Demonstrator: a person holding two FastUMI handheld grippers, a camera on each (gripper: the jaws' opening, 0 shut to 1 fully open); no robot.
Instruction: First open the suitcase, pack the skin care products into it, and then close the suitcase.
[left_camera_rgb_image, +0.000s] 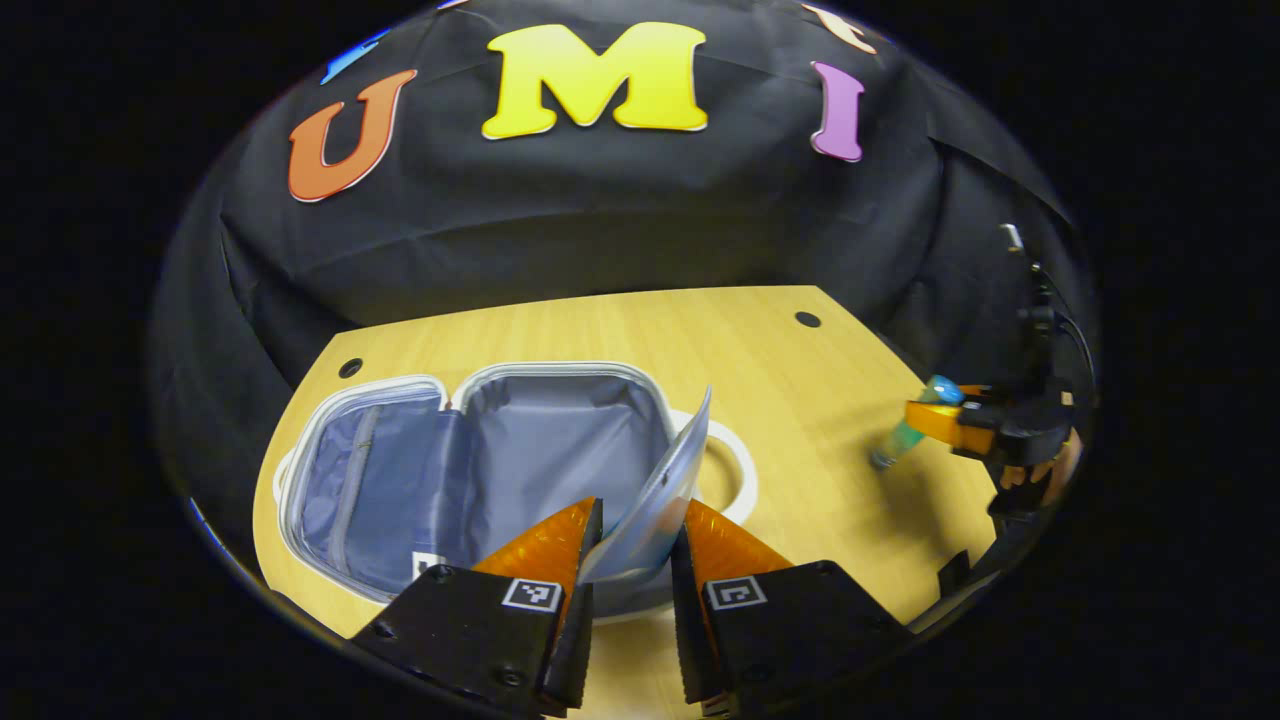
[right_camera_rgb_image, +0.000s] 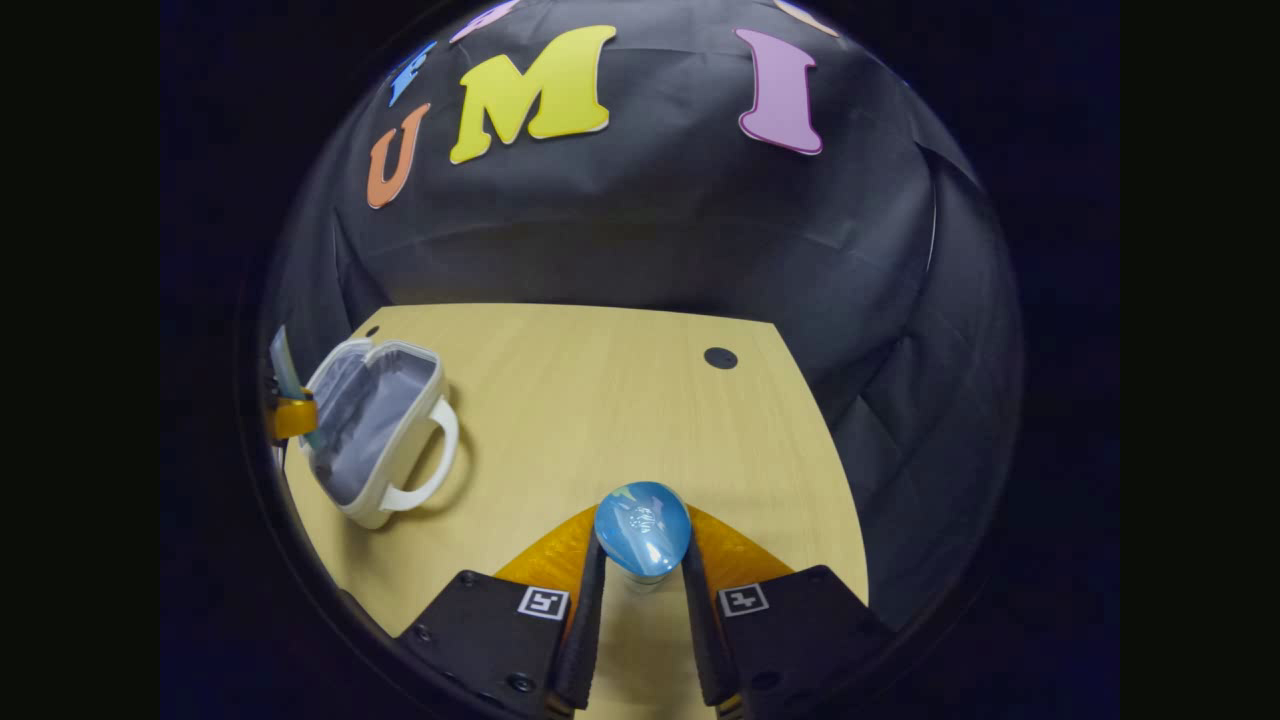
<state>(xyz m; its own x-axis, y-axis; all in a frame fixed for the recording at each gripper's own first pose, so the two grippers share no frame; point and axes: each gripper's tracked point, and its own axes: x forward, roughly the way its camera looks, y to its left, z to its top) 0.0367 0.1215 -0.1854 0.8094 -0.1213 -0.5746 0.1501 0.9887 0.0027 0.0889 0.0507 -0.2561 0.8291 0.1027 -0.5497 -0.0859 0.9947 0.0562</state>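
- Left hand-held gripper (left_camera_rgb_image: 637, 545) pinches a flat silvery sachet (left_camera_rgb_image: 655, 500) over the open grey-lined white suitcase (left_camera_rgb_image: 480, 470) near the wooden table (left_camera_rgb_image: 620, 330) edge
- Right hand-held gripper (right_camera_rgb_image: 640, 560) clamps a blue-capped bottle (right_camera_rgb_image: 642, 528) above bare tabletop

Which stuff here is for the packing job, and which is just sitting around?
For the job:
- open suitcase
- silvery sachet held in the left gripper
- blue-capped bottle held in the right gripper

Just there:
- wooden table
- black cloth wall
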